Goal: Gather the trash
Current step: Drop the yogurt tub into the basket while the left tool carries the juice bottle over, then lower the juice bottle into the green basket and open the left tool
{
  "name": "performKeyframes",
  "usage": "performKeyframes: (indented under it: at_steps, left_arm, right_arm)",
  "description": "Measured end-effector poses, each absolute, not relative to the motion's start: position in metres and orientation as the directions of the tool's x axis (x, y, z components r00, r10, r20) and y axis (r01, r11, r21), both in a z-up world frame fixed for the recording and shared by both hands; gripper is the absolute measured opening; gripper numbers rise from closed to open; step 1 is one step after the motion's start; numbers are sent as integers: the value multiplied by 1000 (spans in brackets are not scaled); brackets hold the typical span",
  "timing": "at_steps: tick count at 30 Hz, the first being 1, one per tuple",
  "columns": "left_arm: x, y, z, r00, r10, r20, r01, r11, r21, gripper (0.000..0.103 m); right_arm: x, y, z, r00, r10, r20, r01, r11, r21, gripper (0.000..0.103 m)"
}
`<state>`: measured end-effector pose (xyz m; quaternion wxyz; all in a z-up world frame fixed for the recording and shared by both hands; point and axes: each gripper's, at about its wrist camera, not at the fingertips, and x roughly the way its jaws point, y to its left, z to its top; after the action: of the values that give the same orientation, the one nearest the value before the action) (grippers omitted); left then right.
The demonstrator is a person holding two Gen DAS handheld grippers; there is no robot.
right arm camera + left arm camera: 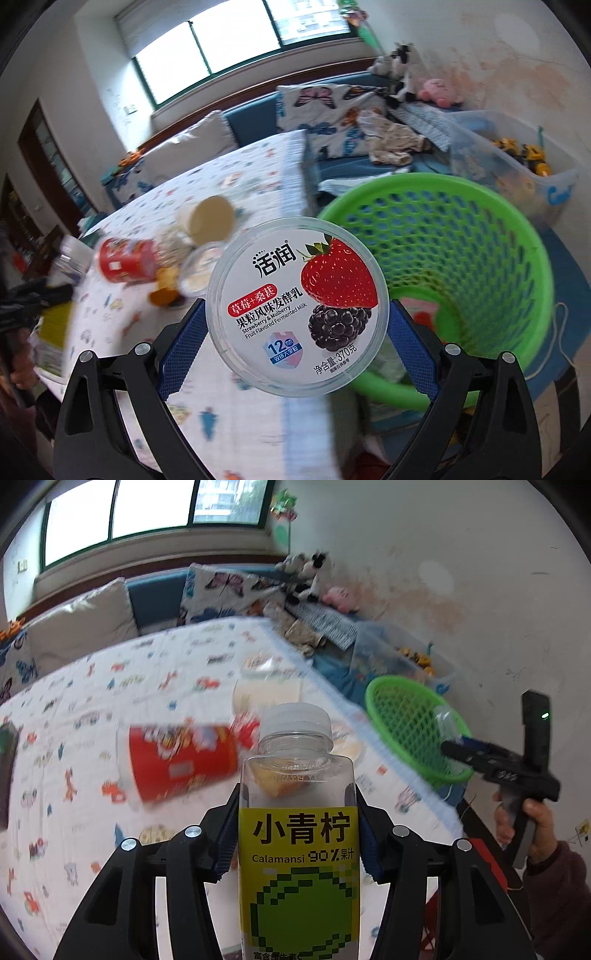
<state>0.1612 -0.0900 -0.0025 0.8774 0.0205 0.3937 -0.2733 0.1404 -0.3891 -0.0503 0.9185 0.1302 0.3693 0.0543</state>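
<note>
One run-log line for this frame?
left gripper: shut on juice bottle | right gripper: shut on yogurt tub | green basket: beside table

A table covered with a white cloth printed with small coloured animals and vehicles carries the things. On it a red snack canister lies on its side near the middle. Farther off and to the right of it, a cream-coloured cup lies tipped over, its pale base facing the right wrist camera. Near it rest a clear round lid or tub and some orange scraps, too blurred to tell apart. Off the table's right edge, a green mesh basket stands lower down on a blue floor mat.
</note>
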Motion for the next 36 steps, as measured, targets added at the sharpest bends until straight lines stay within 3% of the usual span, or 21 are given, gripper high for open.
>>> performKeyframes:
  at_steps: [8, 20, 36]
  left_arm:
    - [170, -134, 33, 575, -541, -614, 560, 807, -186, 53]
    - [194, -212, 54, 547, -628, -553, 634, 742, -216, 53]
    - [227, -325, 24, 450, -677, -583, 698, 673, -242, 53]
  right_arm:
    - [148, -435, -62, 708, 109, -698, 100, 963, 252, 94]
    - [147, -468, -78, 699, 72, -711, 155, 956, 248, 95]
    - [95, -489, -67, 750, 17, -661, 187, 953, 237, 95]
